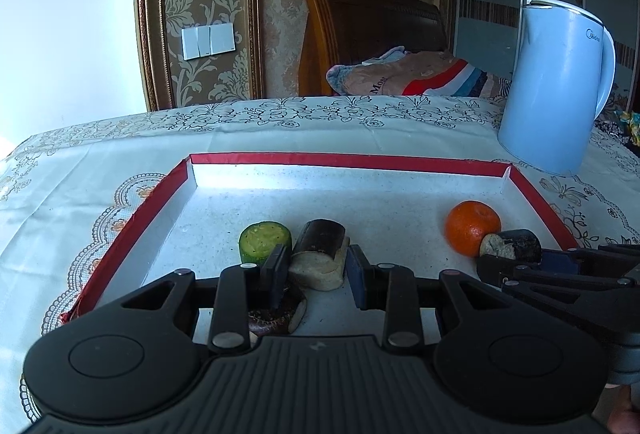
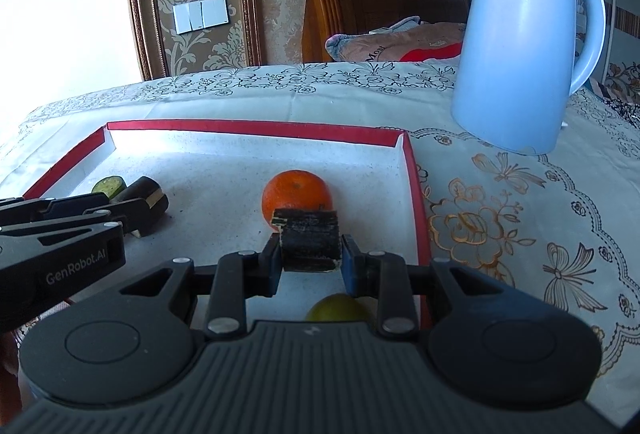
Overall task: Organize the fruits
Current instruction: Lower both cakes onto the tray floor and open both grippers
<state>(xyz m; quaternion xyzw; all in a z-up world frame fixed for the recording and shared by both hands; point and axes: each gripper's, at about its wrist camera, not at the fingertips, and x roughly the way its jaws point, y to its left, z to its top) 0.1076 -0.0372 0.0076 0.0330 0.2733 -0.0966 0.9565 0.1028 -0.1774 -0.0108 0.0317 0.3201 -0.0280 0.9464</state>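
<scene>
A red-rimmed tray (image 1: 344,159) with a white floor lies on the table. My left gripper (image 1: 318,262) is shut on a dark-skinned chunk with pale flesh (image 1: 320,254); a green cut piece (image 1: 264,240) stands just left of it. Another dark piece (image 1: 276,314) lies under the left fingers. My right gripper (image 2: 310,258) is shut on a second dark chunk (image 2: 310,244), right in front of an orange (image 2: 296,193). A green fruit (image 2: 338,308) shows below the right gripper. From the left wrist view the right gripper (image 1: 520,262) holds its chunk (image 1: 512,244) beside the orange (image 1: 472,226).
A light blue kettle (image 2: 520,53) stands on the patterned tablecloth (image 2: 500,213) beyond the tray's right far corner. A bed with a wooden headboard (image 1: 372,33) and folded blankets sits behind the table. The left gripper (image 2: 124,218) reaches in from the left of the right wrist view.
</scene>
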